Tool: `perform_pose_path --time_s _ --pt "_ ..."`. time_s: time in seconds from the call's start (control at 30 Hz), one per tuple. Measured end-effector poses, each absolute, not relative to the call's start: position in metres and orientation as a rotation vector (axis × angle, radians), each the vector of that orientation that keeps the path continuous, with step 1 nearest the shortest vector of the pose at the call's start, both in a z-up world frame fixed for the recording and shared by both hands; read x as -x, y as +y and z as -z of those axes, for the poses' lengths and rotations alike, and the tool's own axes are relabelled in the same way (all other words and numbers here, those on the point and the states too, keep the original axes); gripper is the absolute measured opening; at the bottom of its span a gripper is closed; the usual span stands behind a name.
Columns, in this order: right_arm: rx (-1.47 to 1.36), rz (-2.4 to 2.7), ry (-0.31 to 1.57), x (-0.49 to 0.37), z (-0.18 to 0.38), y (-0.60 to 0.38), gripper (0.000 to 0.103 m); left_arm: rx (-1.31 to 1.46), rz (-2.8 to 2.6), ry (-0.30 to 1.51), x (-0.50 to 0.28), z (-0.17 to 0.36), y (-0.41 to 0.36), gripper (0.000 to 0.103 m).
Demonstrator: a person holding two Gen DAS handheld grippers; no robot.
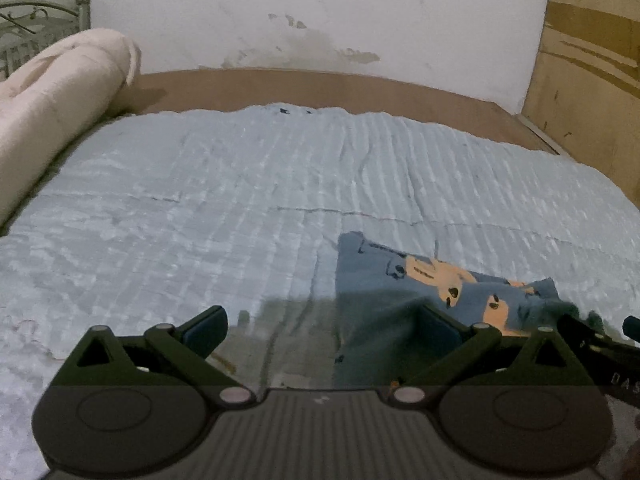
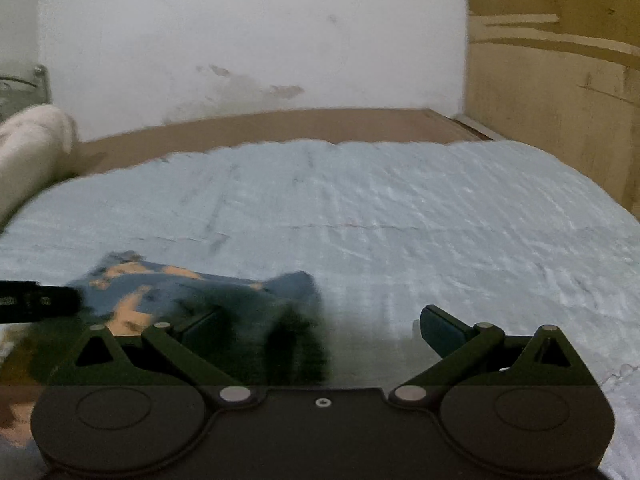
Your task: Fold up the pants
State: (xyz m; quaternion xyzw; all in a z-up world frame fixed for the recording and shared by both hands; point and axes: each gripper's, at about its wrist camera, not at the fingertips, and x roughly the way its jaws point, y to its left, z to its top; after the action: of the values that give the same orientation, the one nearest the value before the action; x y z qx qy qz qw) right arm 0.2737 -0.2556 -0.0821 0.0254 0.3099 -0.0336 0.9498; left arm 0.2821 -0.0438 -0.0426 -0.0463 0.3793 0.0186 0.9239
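Blue pants (image 1: 404,288) with orange printed figures lie bunched on the light blue bedspread (image 1: 224,200). In the left wrist view they sit at the lower right, under and beyond my right finger. My left gripper (image 1: 322,330) is open, and nothing is between its fingers. In the right wrist view the pants (image 2: 192,292) appear blurred at the lower left, reaching across my left finger. My right gripper (image 2: 320,330) is open too, hovering over the pants' right edge. The other gripper's tip (image 2: 36,300) shows at the left edge.
A rolled cream blanket (image 1: 60,120) lies along the bed's left side, with a metal bed frame (image 1: 40,20) behind it. A brown headboard ledge (image 1: 320,88) and a stained white wall back the bed. A wooden panel (image 1: 588,80) stands at the right.
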Motion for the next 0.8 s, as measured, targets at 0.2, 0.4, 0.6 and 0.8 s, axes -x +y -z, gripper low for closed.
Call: perform_pose_path --time_s 0.2,0.4,0.6,0.8 --pt "-0.122 0.084 0.645 -0.266 0.097 -0.274 0.102 0.104 -0.023 0.788 -0.278 0.052 -0.043 0.102" --pt "-0.184 0.081 0.633 -0.249 0.100 -0.284 0.102 0.082 -0.014 0.789 -0.255 0.051 -0.043 0.102" --pt "-0.192 0.005 0.607 -0.219 0.087 -0.271 0.102 0.026 -0.020 0.796 -0.229 0.051 -0.048 0.102" --pt "-0.123 0.025 0.671 -0.199 0.102 -0.262 0.102 0.049 -0.014 0.841 -0.201 0.059 -0.040 0.102"
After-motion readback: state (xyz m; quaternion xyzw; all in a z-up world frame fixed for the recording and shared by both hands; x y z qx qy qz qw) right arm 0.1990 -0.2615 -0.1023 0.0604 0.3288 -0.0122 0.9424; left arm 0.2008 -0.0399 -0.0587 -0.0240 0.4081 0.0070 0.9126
